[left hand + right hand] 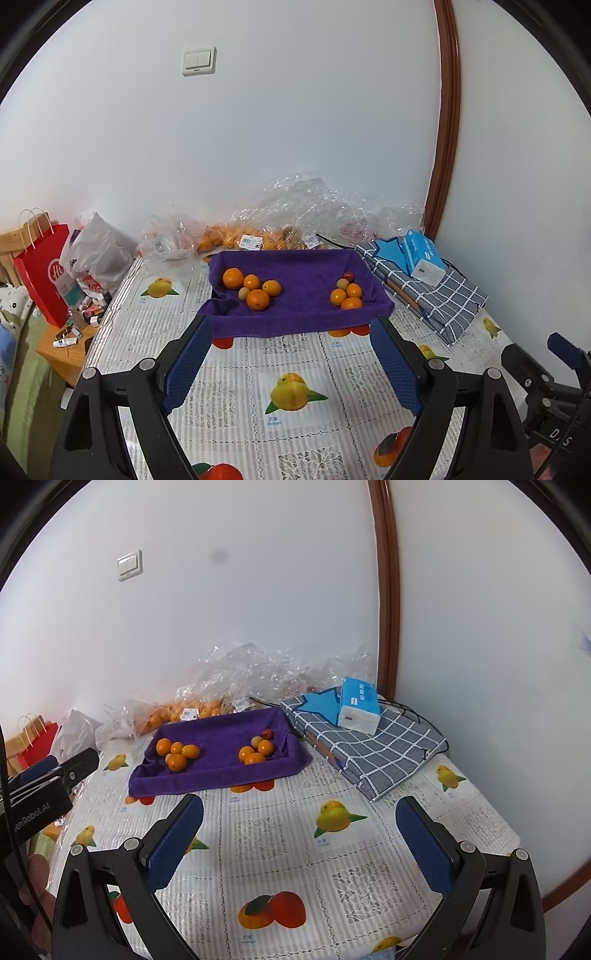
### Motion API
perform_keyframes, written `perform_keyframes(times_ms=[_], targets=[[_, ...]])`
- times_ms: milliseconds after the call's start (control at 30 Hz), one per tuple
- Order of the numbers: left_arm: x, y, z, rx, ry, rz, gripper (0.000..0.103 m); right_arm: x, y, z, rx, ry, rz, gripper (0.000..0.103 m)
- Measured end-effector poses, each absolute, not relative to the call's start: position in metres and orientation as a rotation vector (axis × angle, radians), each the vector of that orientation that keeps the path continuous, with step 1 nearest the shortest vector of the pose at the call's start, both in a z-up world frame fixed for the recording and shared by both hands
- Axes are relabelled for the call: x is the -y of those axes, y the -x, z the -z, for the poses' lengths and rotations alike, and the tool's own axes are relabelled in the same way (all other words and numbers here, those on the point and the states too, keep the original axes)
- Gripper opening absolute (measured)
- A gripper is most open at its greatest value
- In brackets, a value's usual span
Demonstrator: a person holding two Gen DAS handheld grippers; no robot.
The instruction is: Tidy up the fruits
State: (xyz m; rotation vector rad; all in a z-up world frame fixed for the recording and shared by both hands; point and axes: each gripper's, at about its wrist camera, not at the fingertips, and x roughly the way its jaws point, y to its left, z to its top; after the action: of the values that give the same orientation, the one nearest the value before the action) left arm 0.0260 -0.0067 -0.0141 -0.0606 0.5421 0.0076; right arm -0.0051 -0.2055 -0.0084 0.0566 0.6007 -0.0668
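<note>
Two clusters: round orange fruits [257, 299] sitting left and fruits [346, 293] right inside purple towel-lined tray [295, 321], frame centre.
Left gripper [291, 328]: textured blue pads spreading wide, holding nothing.
Right gripper [299, 808]: likewise gaping.

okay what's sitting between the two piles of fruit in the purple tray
Nothing sits there. Between the left pile and the right pile there is only bare purple towel lining the tray. Both wrist views show that gap, the left wrist view most squarely.
</note>
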Motion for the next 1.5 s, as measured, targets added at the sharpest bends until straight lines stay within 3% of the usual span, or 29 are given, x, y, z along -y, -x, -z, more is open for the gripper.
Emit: perform_keyframes(times_ms=[1500], targets=[[-0.014, -0.028, 0.024, -0.557, 0.09, -0.021, 0.086, 0.176, -0.004, 0.017, -0.633, -0.007, 0.039, 0.102]])
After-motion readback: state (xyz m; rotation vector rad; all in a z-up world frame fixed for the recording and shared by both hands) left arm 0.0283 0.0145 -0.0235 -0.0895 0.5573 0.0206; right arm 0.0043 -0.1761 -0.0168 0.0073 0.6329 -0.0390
